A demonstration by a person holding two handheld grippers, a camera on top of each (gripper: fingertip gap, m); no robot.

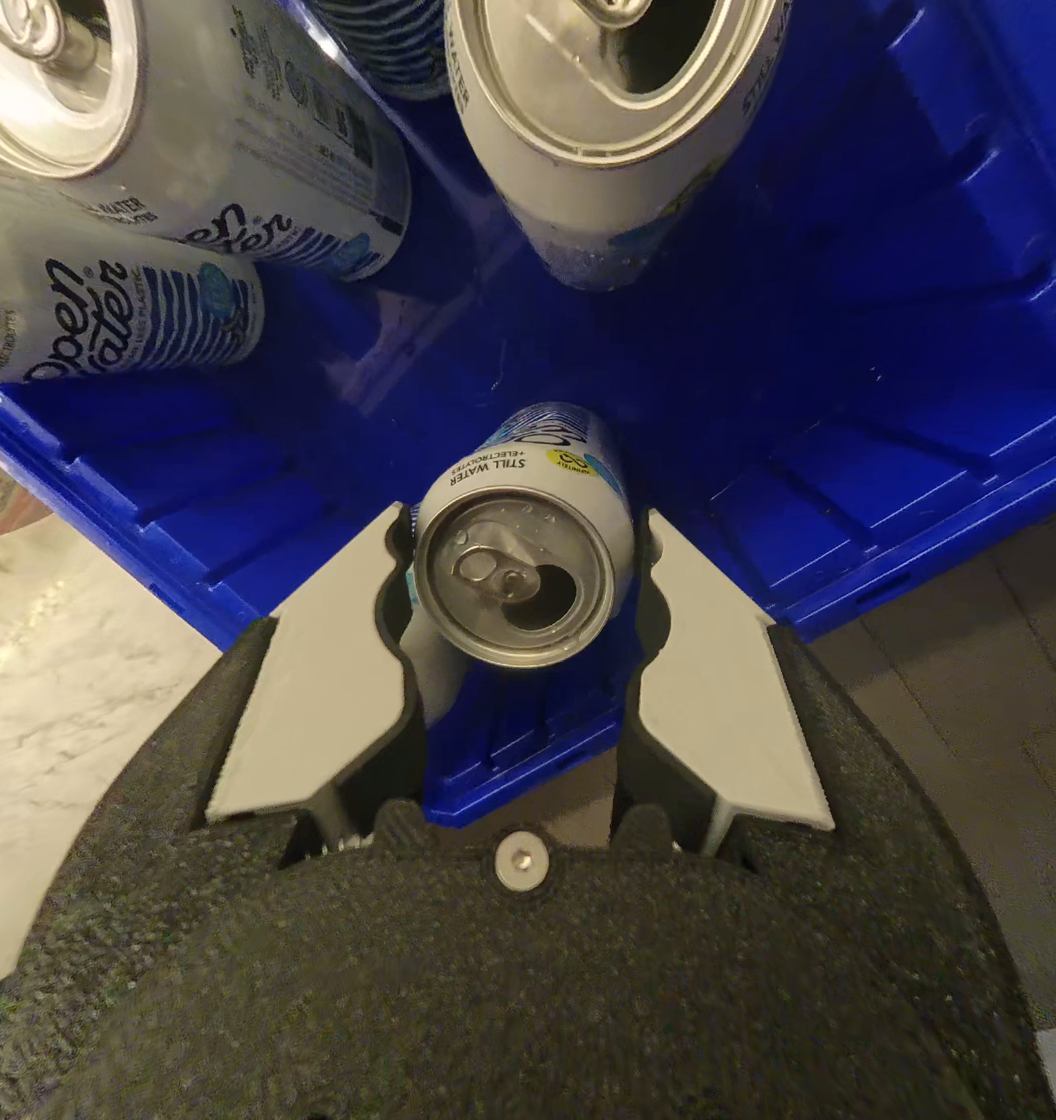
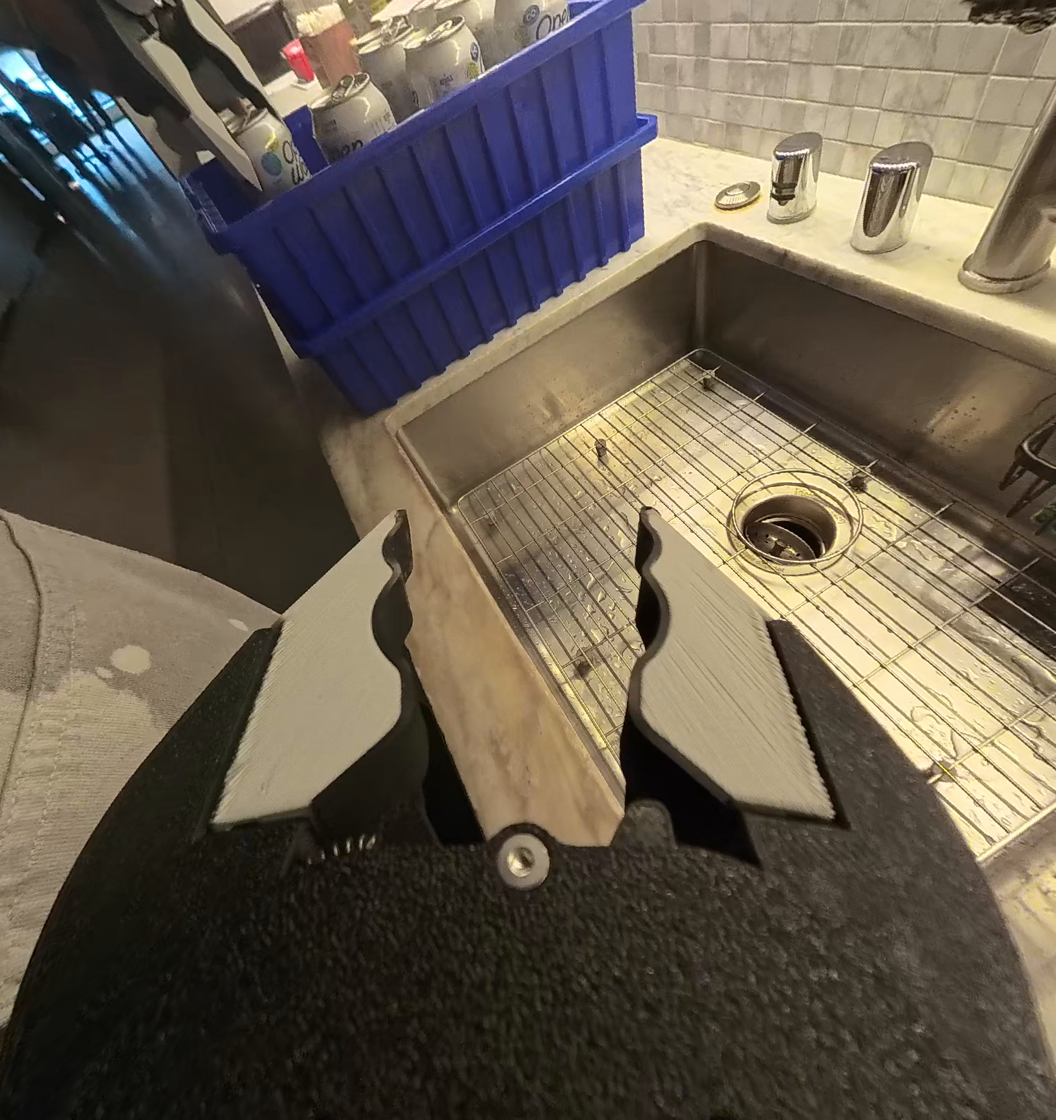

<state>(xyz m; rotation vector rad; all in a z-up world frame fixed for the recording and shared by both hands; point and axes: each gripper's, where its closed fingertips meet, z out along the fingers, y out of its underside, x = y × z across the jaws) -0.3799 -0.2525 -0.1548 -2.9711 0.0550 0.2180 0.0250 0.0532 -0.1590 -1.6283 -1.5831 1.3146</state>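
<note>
While the left gripper [image 1: 522,515] seemingly clasps an opened water can [image 1: 516,582] over the blue crate [image 1: 876,424], other cans [image 1: 580,121] sit at twelve o'clock; the right gripper [image 2: 522,515] gapes empty above the sink [image 2: 786,376].

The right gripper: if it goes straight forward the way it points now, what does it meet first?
Probably the wire grid on the sink floor; the open right gripper hangs over the sink's near edge, empty. Depth is uncertain.

wall: grey square tiles [image 2: 816,79] | counter: pale marble [image 2: 664,182] | floor: dark [image 2: 89,394]
</note>
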